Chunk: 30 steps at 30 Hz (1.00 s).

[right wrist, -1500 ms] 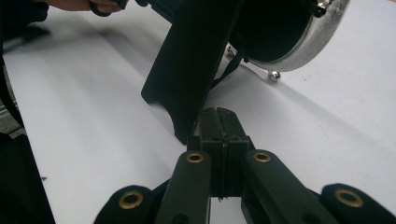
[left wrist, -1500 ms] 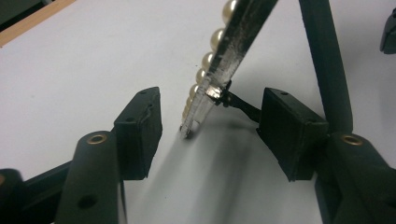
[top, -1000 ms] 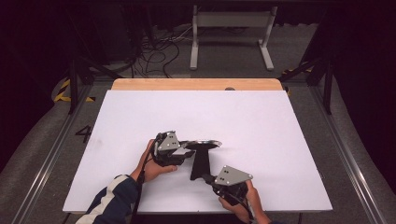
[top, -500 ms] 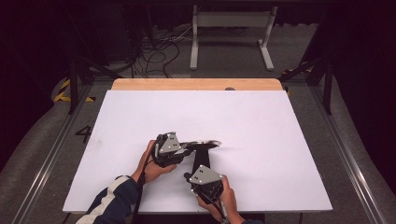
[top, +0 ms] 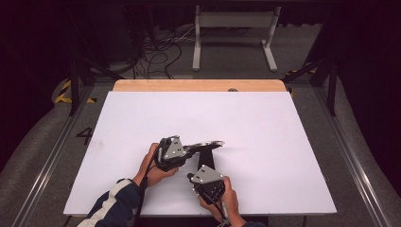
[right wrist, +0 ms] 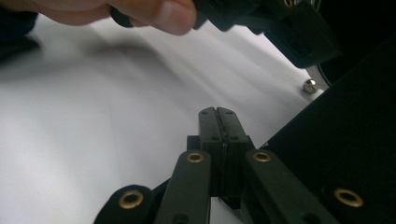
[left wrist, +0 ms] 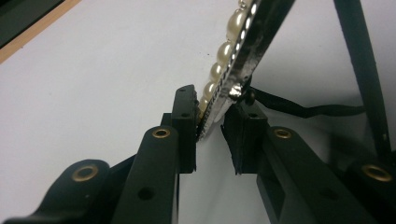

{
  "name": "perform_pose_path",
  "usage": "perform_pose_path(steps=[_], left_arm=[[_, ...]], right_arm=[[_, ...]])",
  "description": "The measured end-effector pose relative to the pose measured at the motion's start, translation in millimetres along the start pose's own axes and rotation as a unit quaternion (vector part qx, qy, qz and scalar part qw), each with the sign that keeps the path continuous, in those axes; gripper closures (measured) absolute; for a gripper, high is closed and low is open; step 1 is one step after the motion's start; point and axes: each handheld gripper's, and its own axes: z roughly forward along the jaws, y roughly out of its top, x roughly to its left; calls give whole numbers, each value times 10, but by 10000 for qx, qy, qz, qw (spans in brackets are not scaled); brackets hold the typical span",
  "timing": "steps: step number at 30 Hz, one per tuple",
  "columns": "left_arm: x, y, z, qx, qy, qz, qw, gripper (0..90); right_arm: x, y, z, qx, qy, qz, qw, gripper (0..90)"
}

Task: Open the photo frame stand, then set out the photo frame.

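A small picture frame (top: 206,144) with a pearl-trimmed silver edge (left wrist: 236,32) is held tilted above the white table. My left gripper (top: 189,150) (left wrist: 214,105) is shut on its lower corner, and its jaws have just been closing with the frame between the pads. The frame's black back stand (top: 208,161) (left wrist: 364,70) hangs down toward the table, with a thin black strap (left wrist: 303,109) beside it. My right gripper (top: 193,176) (right wrist: 217,112) is shut with nothing in it, just below the left hand and beside the stand's black panel (right wrist: 355,140).
The white table top (top: 265,123) has a wooden strip (top: 198,85) along its far edge and metal rails at both sides. On the floor beyond it stand a white rack (top: 231,28) and loose cables (top: 161,52).
My right gripper has moved left across the near edge of the table and now sits under the frame's stand. The left hand and the frame have stayed in place.
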Motion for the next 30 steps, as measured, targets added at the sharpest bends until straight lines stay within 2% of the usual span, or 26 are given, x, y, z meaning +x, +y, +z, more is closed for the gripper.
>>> perform_pose_path(steps=[5,13,23,30], left_arm=[[-4,-10,-16,-5,6,23,10000,777],[-3,-19,-28,-20,-19,80,10000,794],[-11,-28,-30,-55,-18,36,10000,794],[-29,-15,-31,-6,14,128,9999,796]], right_arm=[[-82,-37,-8,65,-56,81,9999,900],[-165,-62,-33,85,-4,230,9997,900],[-184,-45,-44,41,-2,275,9996,900],[-183,-50,-54,69,-50,252,9996,900]])
